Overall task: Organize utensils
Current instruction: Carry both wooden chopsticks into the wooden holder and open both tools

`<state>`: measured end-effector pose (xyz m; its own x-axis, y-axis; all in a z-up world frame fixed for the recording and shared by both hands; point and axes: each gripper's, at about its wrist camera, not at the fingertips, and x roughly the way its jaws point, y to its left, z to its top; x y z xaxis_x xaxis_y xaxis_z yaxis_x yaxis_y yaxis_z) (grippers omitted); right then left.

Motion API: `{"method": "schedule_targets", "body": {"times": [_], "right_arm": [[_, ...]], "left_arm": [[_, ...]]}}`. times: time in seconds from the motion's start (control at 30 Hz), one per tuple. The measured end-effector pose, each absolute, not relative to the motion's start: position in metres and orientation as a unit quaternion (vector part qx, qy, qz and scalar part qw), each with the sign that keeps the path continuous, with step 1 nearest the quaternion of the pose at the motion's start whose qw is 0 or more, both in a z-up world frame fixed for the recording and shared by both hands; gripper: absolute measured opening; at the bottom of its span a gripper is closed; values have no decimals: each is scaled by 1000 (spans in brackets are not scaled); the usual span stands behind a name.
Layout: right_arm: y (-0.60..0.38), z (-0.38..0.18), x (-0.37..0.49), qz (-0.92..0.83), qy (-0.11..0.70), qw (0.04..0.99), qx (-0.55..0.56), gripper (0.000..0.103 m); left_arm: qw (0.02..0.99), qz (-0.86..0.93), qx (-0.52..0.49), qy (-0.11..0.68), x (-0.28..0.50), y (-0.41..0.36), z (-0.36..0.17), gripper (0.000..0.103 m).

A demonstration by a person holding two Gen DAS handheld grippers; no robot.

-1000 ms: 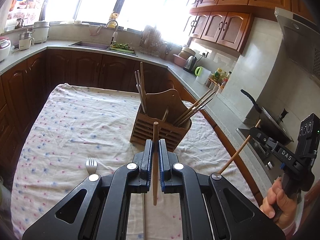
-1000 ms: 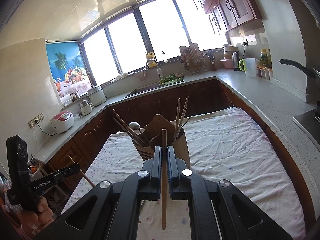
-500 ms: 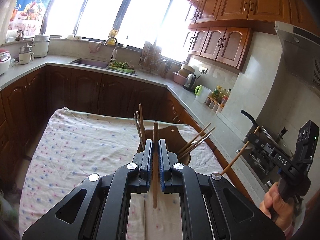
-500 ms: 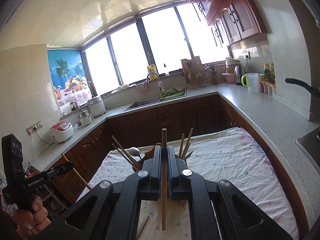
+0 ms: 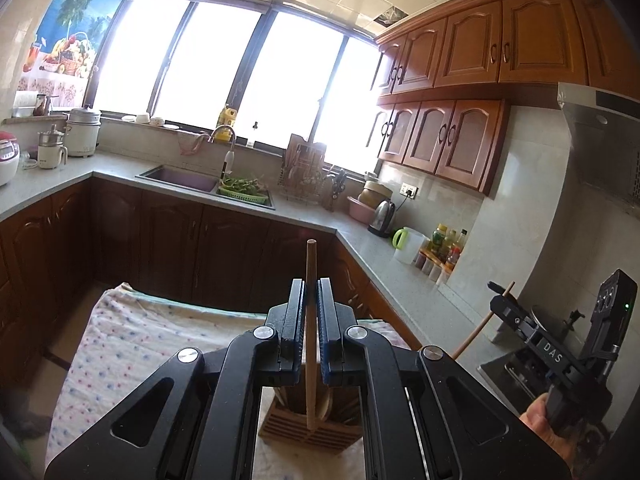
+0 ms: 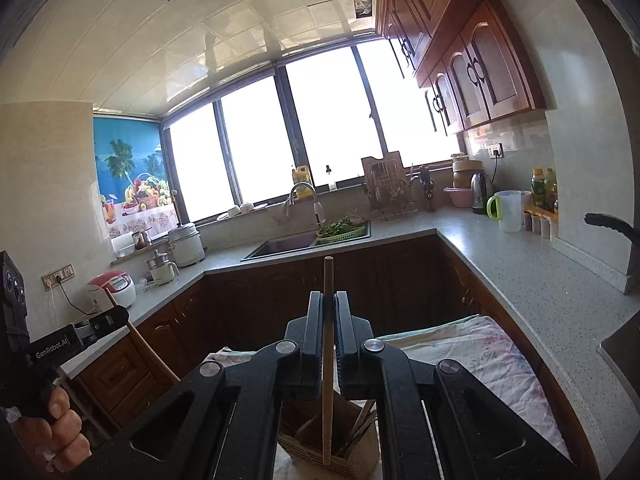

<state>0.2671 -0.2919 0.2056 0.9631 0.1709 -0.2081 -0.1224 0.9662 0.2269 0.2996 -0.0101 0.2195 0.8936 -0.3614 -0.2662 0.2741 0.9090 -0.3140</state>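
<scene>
While each gripper — left gripper (image 5: 311,312), right gripper (image 6: 328,328) — clamps a wooden chopstick (image 5: 309,320) mid-shaft above the wooden utensil holder (image 5: 312,428), sticks look light, stiff, slippery — grip stays central.

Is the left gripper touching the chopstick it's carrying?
Touching. The left wrist view shows the left gripper shut with both blue pads pressed on the chopstick.

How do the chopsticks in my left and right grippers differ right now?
The left chopstick looks reddish-brown; the right chopstick looks paler tan. The left one's lower tip overlaps the wooden holder's slatted front, the right one's its rim. Both are clamped roughly upright, left gripper and right gripper shut.
</scene>
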Motion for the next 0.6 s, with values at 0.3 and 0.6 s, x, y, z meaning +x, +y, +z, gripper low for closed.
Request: {"method": "schedule_targets", "body": {"times": [0.3,0.6], "right_arm": [[-293,186,293,62,111,986,107,5],[-288,149,304,67,143,981,112,5]], "left_arm": [[965,-143,-138,169,340,-24,198,5],[958,-134,-141,209,351,-41,148,5]]}}
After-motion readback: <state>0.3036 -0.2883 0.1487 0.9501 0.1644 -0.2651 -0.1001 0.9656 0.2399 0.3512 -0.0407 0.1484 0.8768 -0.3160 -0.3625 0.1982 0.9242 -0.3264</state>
